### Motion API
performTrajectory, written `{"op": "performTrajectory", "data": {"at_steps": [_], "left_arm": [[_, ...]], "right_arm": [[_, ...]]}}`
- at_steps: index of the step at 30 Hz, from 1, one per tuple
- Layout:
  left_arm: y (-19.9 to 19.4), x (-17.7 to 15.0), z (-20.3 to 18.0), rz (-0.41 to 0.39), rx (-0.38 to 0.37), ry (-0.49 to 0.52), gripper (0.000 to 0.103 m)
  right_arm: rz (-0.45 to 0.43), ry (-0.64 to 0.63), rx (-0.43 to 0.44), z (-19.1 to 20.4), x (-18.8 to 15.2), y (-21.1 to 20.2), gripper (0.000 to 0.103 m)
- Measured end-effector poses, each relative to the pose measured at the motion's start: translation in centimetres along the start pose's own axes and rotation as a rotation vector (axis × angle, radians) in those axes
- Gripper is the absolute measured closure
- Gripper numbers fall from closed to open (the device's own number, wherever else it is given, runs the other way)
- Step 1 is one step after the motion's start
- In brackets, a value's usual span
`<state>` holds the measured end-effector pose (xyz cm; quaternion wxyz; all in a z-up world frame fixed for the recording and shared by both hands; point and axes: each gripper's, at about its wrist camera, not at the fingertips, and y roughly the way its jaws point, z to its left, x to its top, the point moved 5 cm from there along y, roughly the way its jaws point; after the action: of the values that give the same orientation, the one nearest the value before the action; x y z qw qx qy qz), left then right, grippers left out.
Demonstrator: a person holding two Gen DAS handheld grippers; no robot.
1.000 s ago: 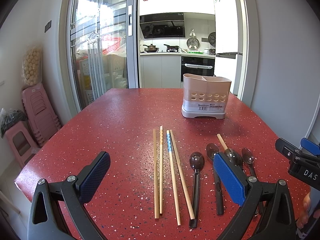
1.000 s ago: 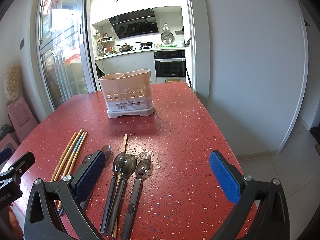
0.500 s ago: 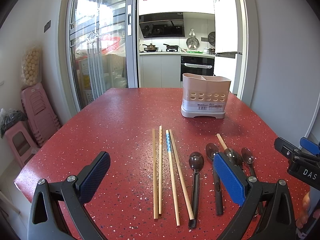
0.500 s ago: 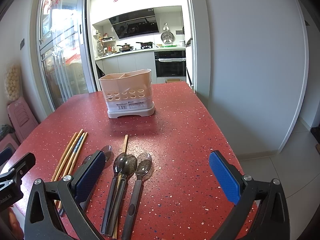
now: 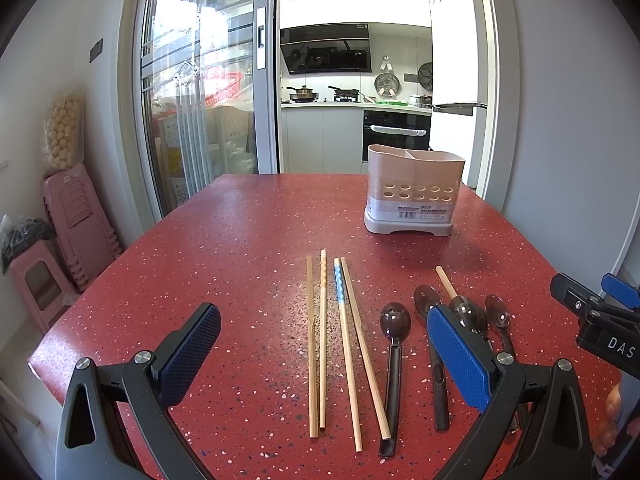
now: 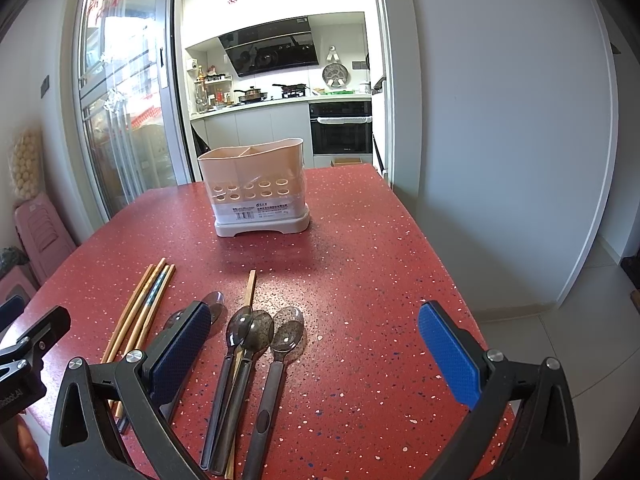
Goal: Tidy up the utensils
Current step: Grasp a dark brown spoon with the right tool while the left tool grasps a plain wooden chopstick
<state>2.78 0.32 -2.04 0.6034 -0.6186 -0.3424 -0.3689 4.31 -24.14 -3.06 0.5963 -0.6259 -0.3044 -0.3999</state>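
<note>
A beige two-compartment utensil holder [image 5: 414, 194] [image 6: 256, 186] stands upright toward the far side of the red speckled table [image 5: 240, 240] [image 6: 380, 280]. Several wooden chopsticks [image 5: 334, 340] [image 6: 140, 312] lie side by side in front of me. To their right lie several dark spoons [image 5: 394, 360] [image 6: 276, 360], with one more chopstick [image 5: 445, 282] [image 6: 251, 288] among them. My left gripper [image 5: 324, 352] hovers open over the chopsticks. My right gripper [image 6: 316, 348] hovers open over the spoons and the bare table right of them. Neither holds anything.
The table's right edge [image 6: 460, 280] drops to a tiled floor beside a white wall. Pink stools [image 5: 68, 216] are stacked left of the table. A glass sliding door [image 5: 192, 100] and a kitchen doorway [image 5: 352, 100] lie beyond the far edge.
Both views have shifted very slightly; the utensils and holder lie where they were and both grippers stay open.
</note>
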Motion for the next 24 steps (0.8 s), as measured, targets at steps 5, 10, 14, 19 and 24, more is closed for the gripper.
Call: {"op": "performTrajectory", "data": {"at_steps": [5, 10, 14, 19, 24], "left_arm": [[0.9, 0.0, 0.6, 0.032, 0.0, 0.003, 0.0], [4.0, -0.2, 2.7, 0.151, 0.036, 0.002, 0.0], [7.3, -0.7, 4.4, 0.272, 0.052, -0.003, 0.0], [11.3, -1.3, 5.7, 0.406, 0.049, -0.029, 0.0], [13.3, -1.7, 6.1, 0.462, 0.037, -0.043, 0.0]], "right_arm": [[0.028, 0.032, 0.031, -0.1, 0.2, 0.6, 0.0], [0.119, 0.052, 0.037, -1.2, 0.4, 2.2, 0.0], [0.313, 0.02, 0.056, -1.3, -0.5, 5.0, 0.0], [0.519, -0.024, 0.08, -0.3, -2.0, 7.2, 0.0], [0.622, -0.067, 0.08, 0.7, -2.7, 8.5, 0.007]]}}
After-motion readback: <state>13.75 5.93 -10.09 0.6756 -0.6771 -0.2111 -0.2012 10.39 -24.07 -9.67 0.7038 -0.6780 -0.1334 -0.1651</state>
